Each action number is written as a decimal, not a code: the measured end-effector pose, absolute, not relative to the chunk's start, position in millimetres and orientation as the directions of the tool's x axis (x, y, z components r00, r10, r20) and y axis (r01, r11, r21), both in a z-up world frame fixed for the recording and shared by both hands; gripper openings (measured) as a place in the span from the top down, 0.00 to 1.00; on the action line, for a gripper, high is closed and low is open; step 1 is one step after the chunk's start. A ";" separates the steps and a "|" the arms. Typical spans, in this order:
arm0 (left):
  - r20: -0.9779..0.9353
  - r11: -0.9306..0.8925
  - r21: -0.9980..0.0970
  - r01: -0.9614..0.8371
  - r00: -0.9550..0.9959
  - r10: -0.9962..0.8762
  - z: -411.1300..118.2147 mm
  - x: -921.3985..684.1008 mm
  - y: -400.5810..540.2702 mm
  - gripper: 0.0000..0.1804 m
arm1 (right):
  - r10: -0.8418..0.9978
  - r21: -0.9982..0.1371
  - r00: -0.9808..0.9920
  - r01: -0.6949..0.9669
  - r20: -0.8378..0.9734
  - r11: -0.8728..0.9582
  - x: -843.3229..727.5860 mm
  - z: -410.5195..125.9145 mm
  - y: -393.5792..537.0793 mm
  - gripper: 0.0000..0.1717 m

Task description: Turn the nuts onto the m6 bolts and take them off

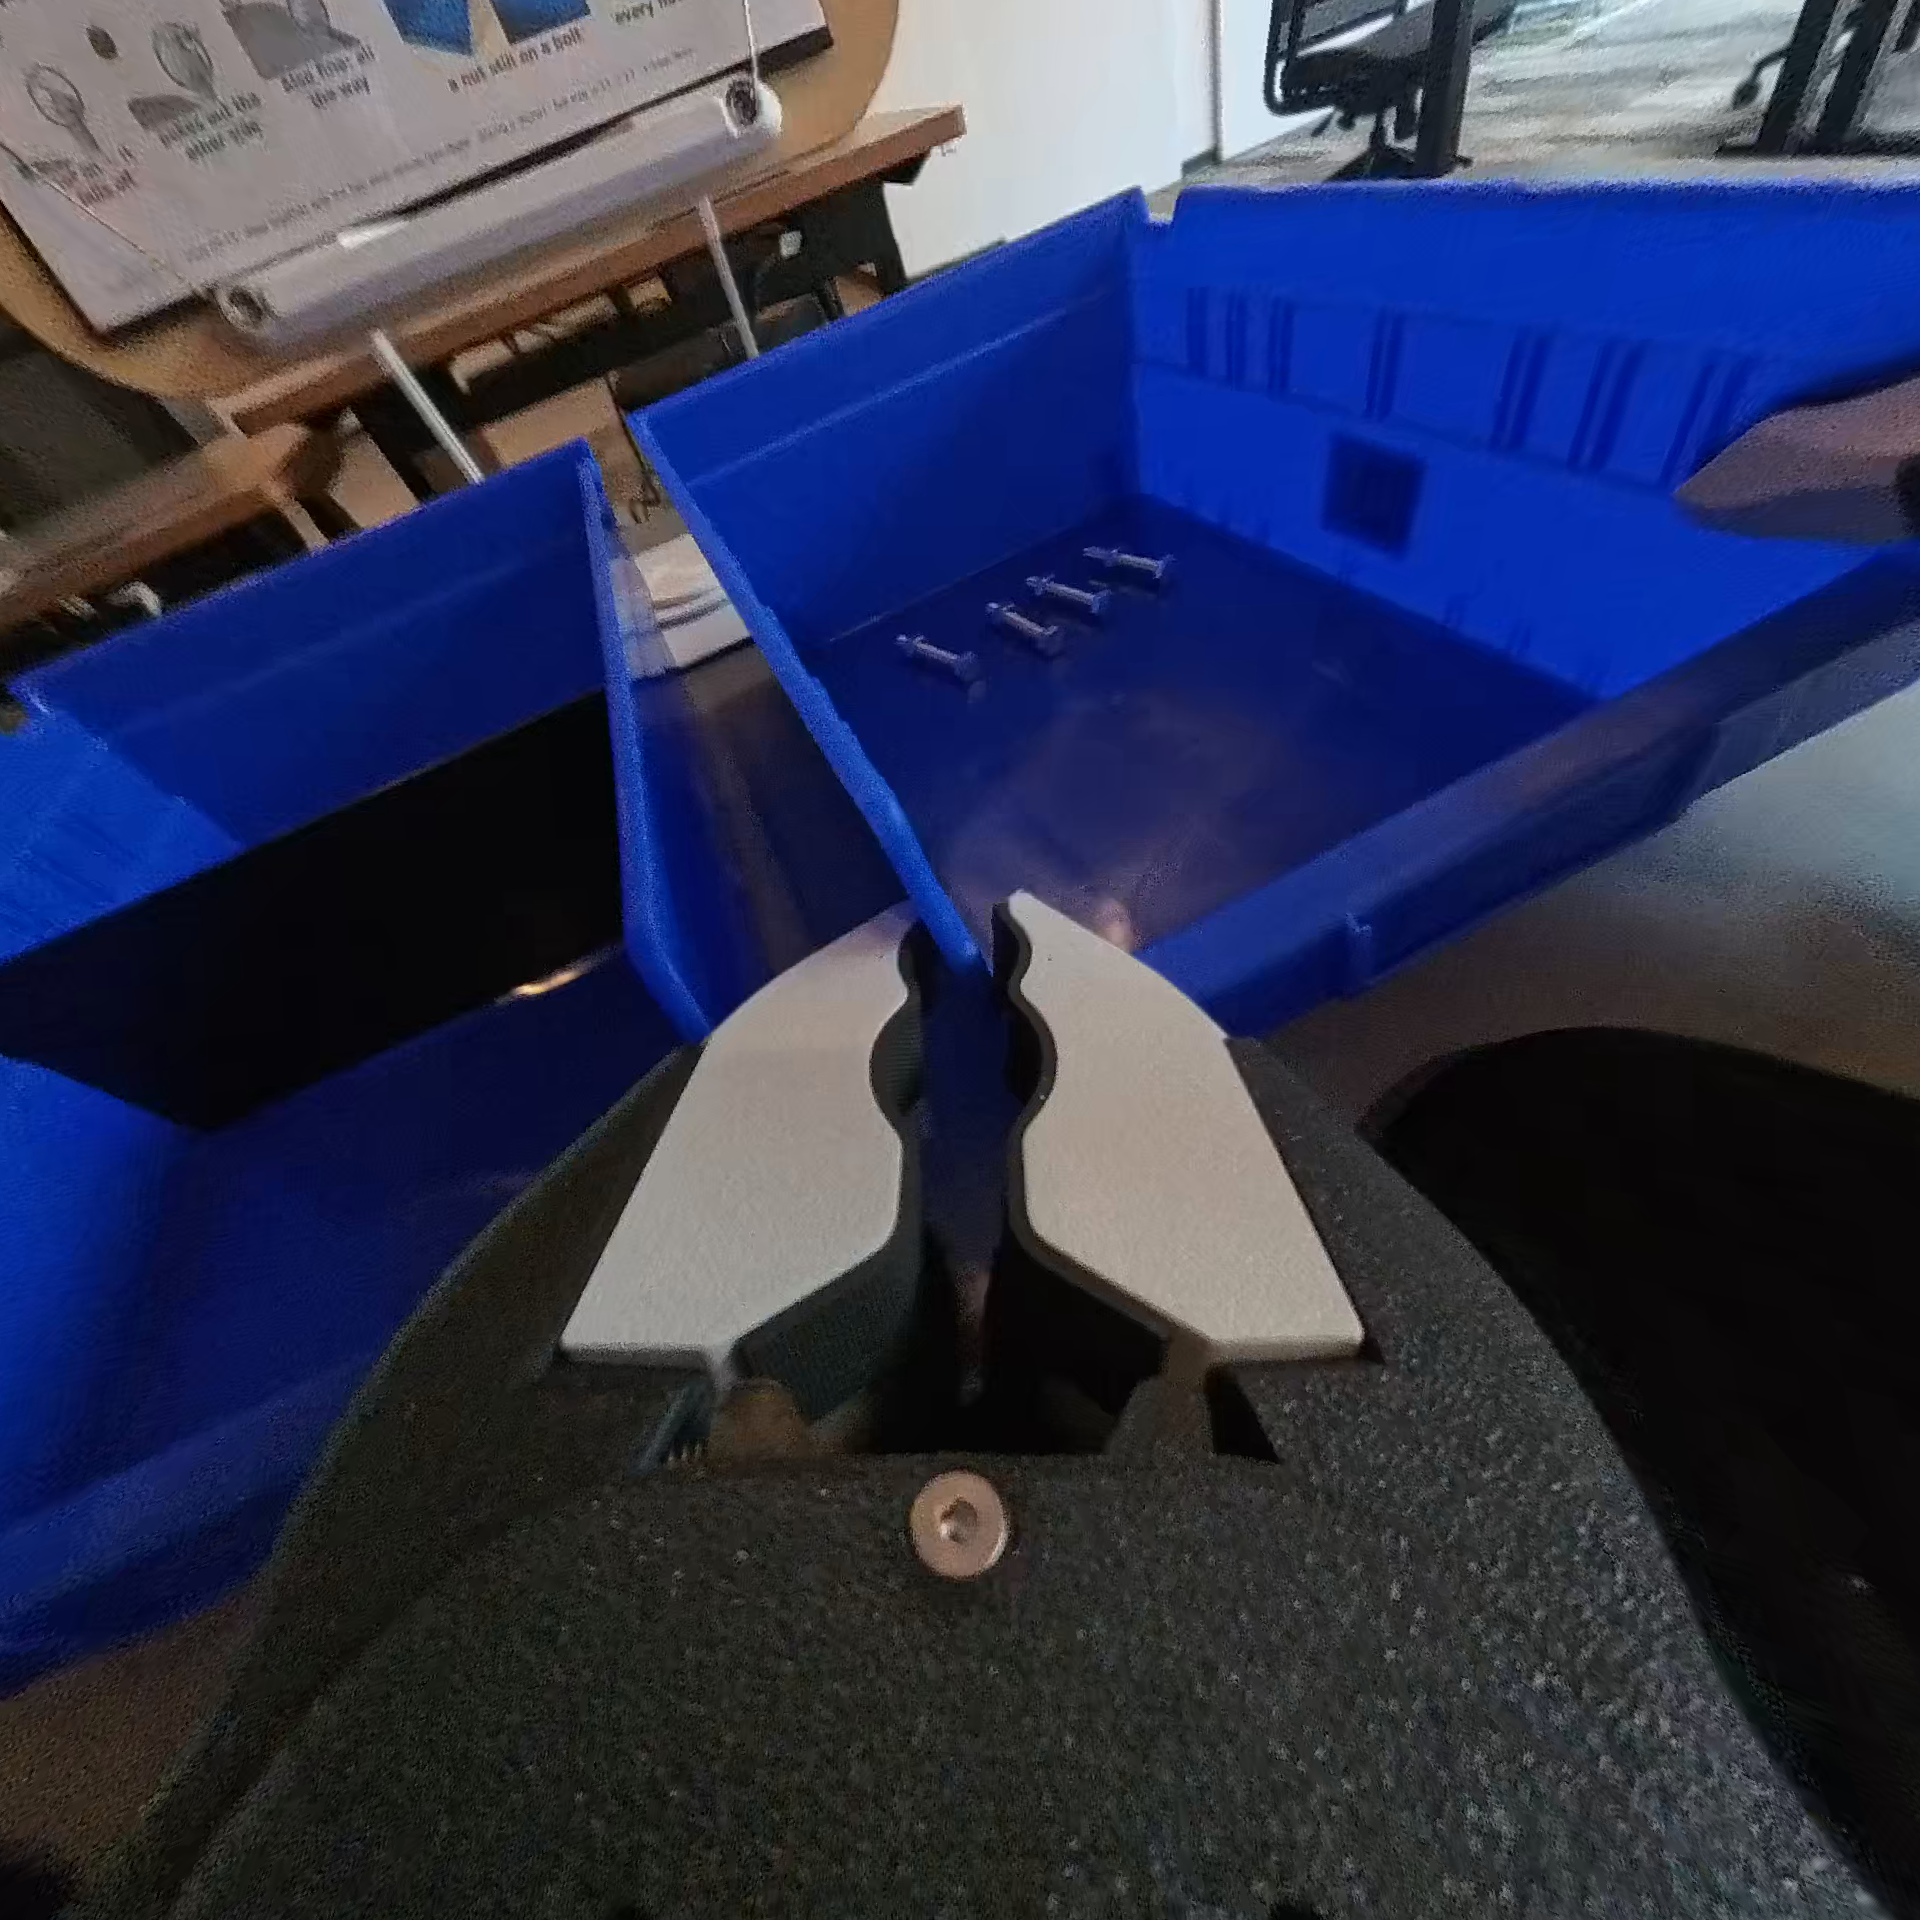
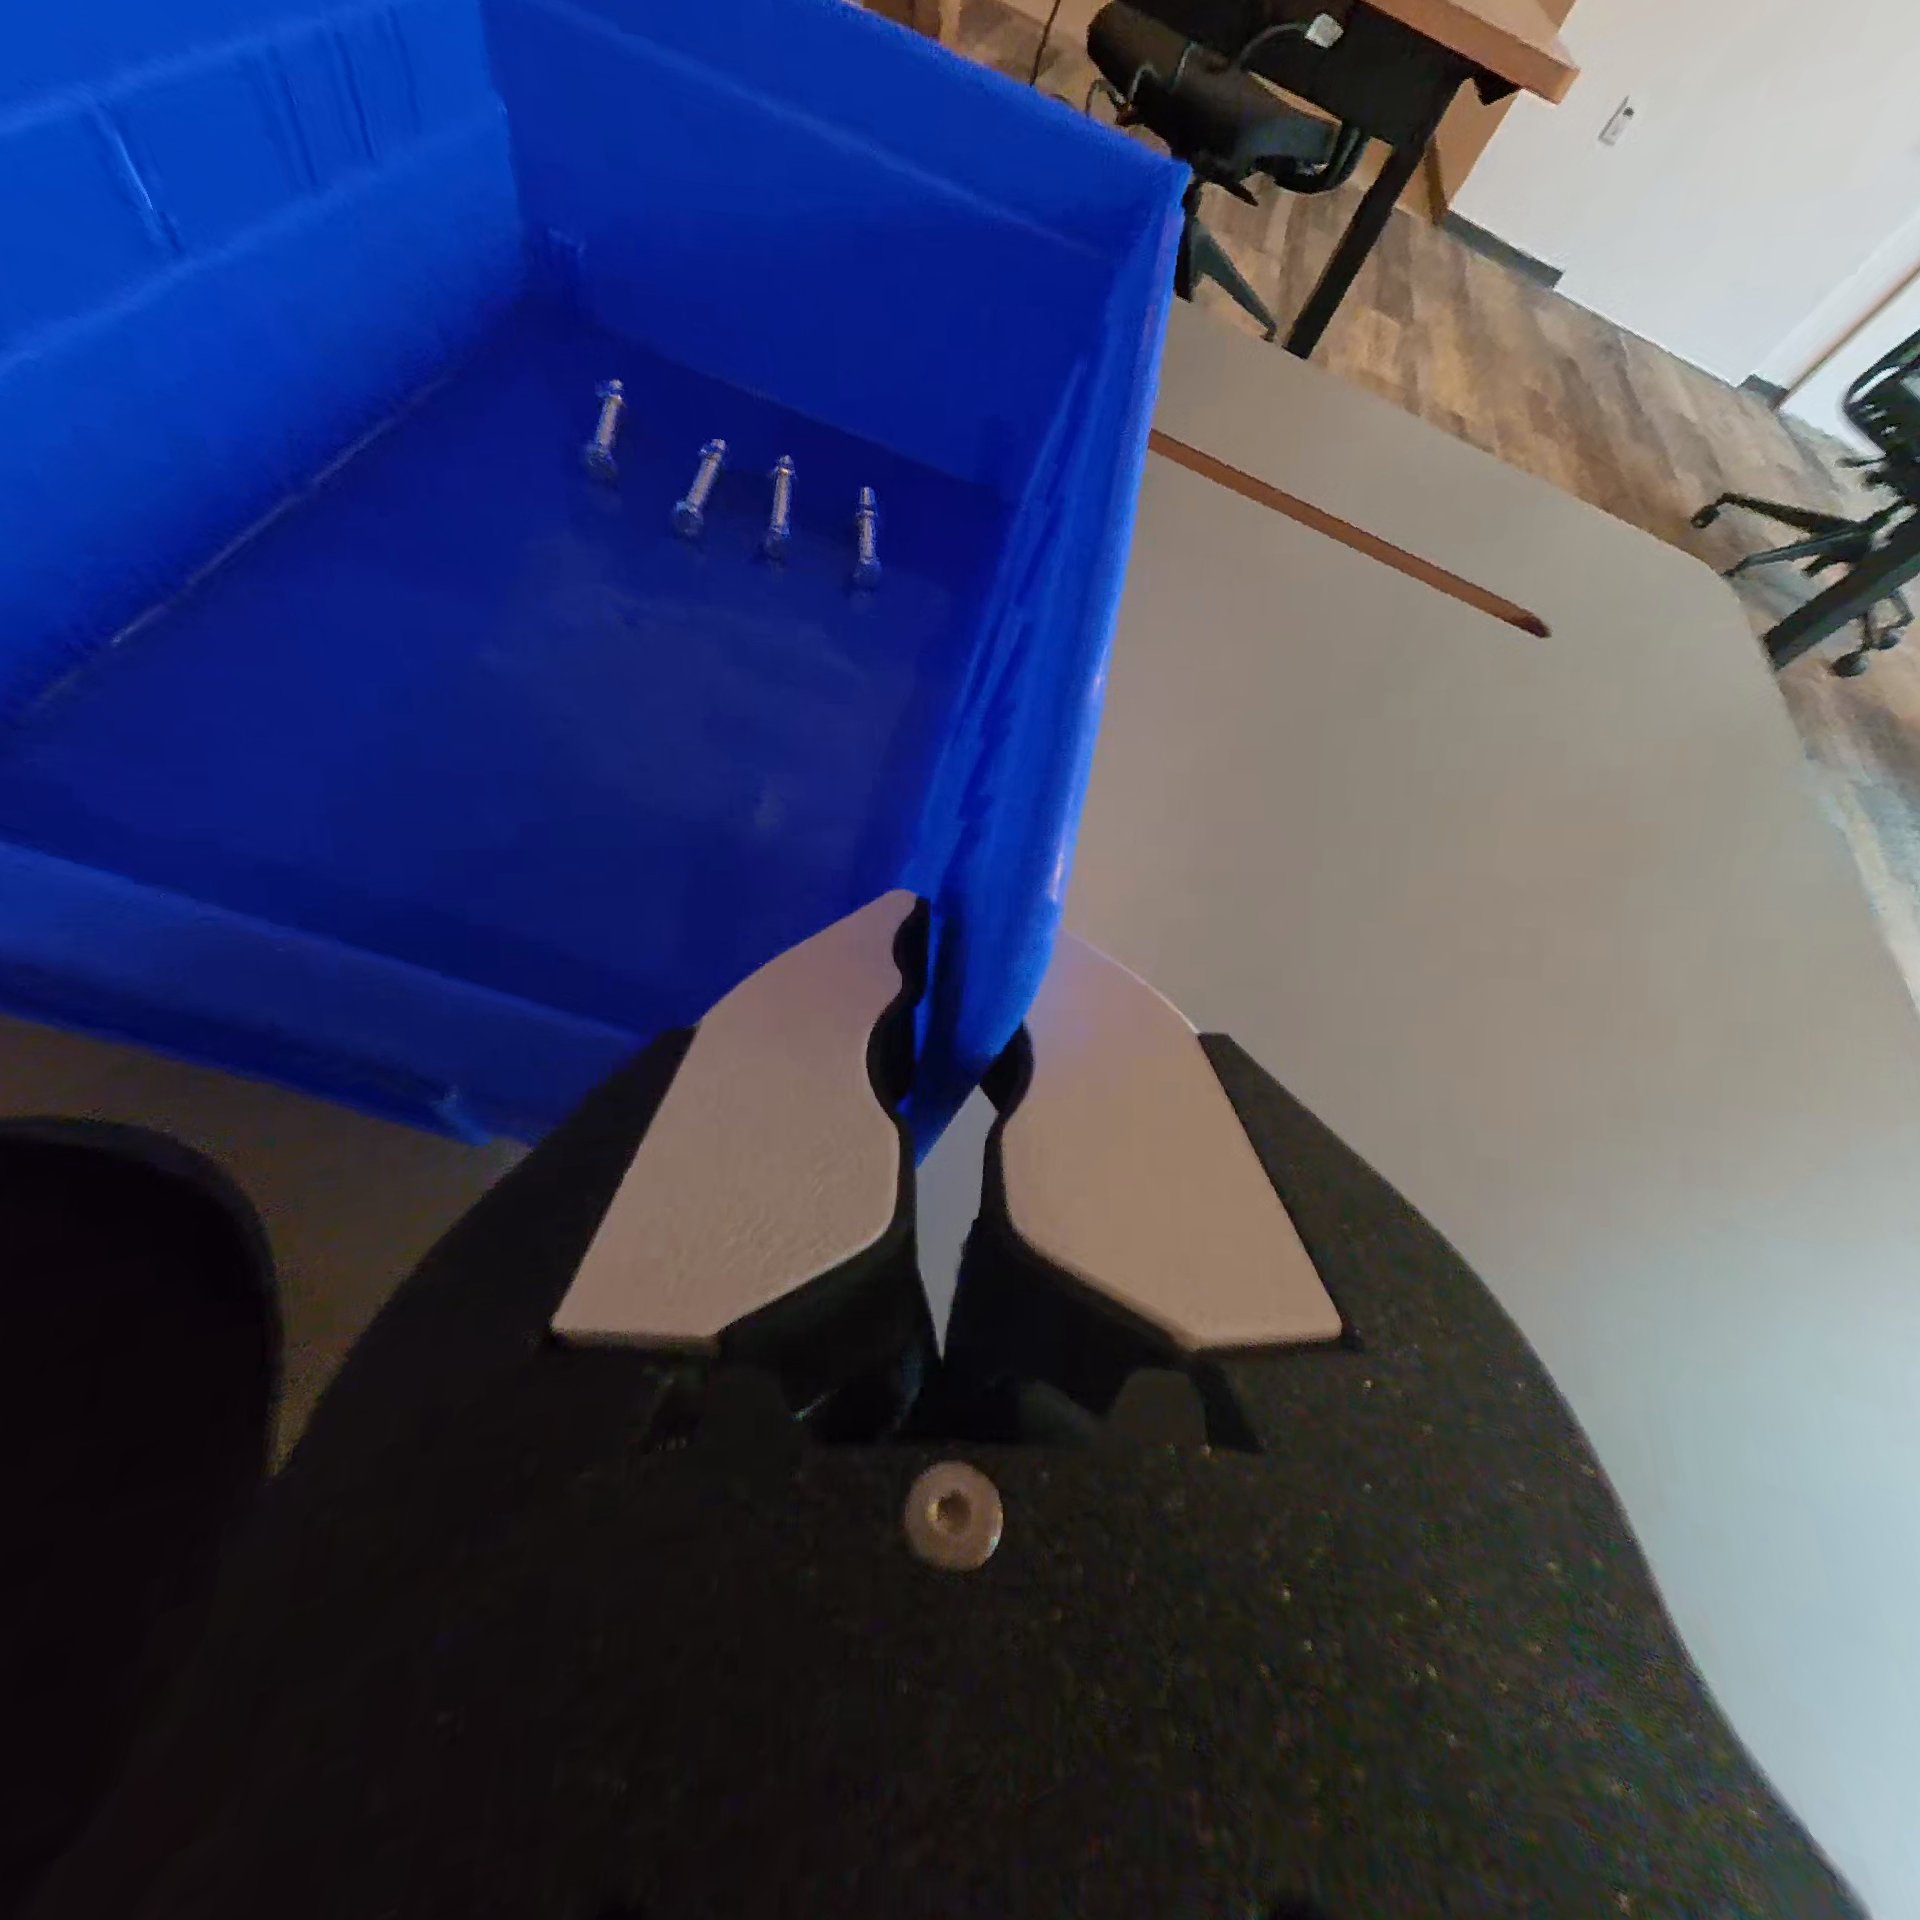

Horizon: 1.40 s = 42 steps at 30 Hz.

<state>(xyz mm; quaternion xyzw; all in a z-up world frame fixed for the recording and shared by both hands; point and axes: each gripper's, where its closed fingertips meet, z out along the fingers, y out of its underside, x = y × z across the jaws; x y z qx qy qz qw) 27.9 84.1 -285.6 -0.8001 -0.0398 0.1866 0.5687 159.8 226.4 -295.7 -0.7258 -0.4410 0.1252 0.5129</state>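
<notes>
bolts [image 2: 727,488] lie in bin [image 2: 312,727] — each tool, left [image 1: 961,971] and right [image 2: 961,977], clamps a bin wall; next, release and pick a bolt.

Printed instruction sheet [image 1: 312,114], white, with small diagrams and captions, propped behind my blue bins: bears writing. No other lettering legible from either view.
</notes>
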 end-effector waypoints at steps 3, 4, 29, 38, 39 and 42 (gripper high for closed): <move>-0.297 -0.298 -0.929 -0.217 0.921 0.253 -279.9 32.2 83.4 0.95 | 0.730 -0.863 0.599 0.504 0.330 -0.023 169.6 -285.2 221.0 0.97; -0.302 -0.262 -0.936 -0.236 0.921 0.248 -274.0 34.7 82.9 0.96 | 0.722 -0.881 0.611 0.473 0.325 -0.005 173.1 -278.2 218.3 0.97; -0.392 -0.055 -0.901 -0.430 0.755 0.526 -119.1 -106.3 -99.2 0.95 | 0.821 -0.937 0.464 0.263 0.332 0.230 -17.0 -147.9 63.5 0.97; -0.368 -0.131 -0.905 -0.406 0.589 0.719 -126.9 -205.6 -227.9 0.96 | 0.927 -0.952 0.242 0.182 0.287 0.247 -160.7 -166.4 -47.1 0.96; -0.352 -0.129 -0.911 -0.392 0.575 0.739 -129.5 -213.9 -240.3 0.96 | 0.933 -0.952 0.220 0.179 0.284 0.248 -173.3 -170.8 -58.1 0.96; -0.308 -0.119 -0.925 -0.361 0.526 0.793 -138.7 -234.0 -271.5 0.96 | 0.952 -0.954 0.157 0.189 0.263 0.233 -202.5 -187.1 -86.9 0.96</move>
